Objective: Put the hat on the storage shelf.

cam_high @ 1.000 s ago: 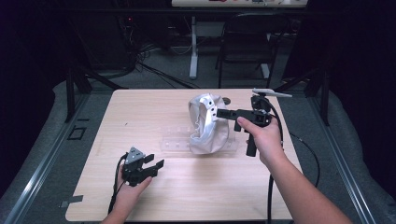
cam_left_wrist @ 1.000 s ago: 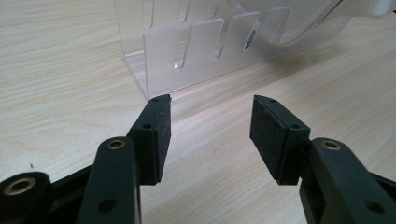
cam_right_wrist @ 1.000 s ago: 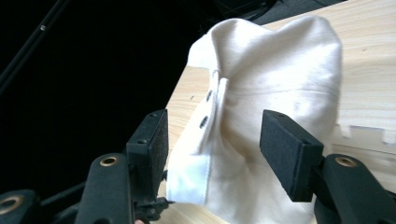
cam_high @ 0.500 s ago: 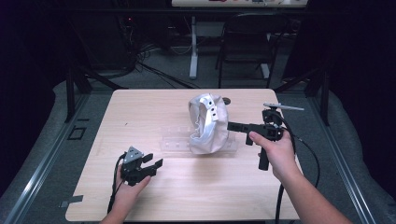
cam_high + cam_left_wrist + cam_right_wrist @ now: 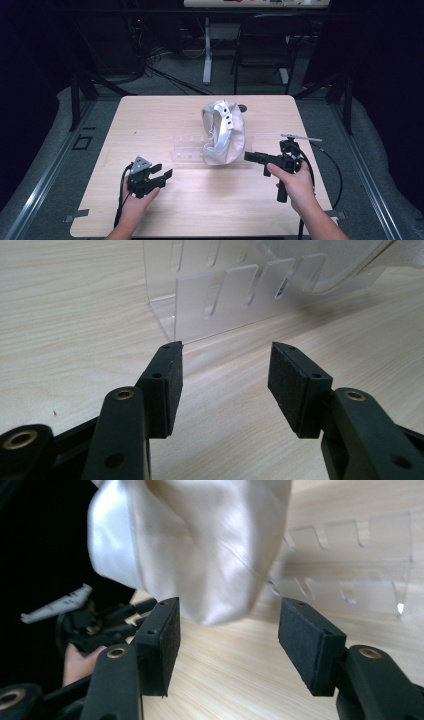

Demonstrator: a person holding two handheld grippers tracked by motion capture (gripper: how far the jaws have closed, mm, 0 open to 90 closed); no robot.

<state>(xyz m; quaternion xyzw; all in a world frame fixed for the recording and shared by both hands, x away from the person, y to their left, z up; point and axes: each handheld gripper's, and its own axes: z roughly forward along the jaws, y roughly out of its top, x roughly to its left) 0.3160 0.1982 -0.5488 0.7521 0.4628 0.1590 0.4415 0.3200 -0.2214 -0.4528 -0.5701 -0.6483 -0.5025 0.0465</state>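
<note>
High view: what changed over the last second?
The right gripper drew back from the white cap toward the person and sank toward the table; its jaws are open and empty, just short of the cap. Nothing was gripped or released. The left gripper stayed put, open, and the cap stayed draped on the clear rack.

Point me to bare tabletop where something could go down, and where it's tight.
Free: the far-left stretch of the table, left of the white cap and clear slotted rack; also the near middle strip between the left gripper and right gripper. Tight: mid-table around cap and rack, where the right gripper's open fingers sit beside the cap.
</note>
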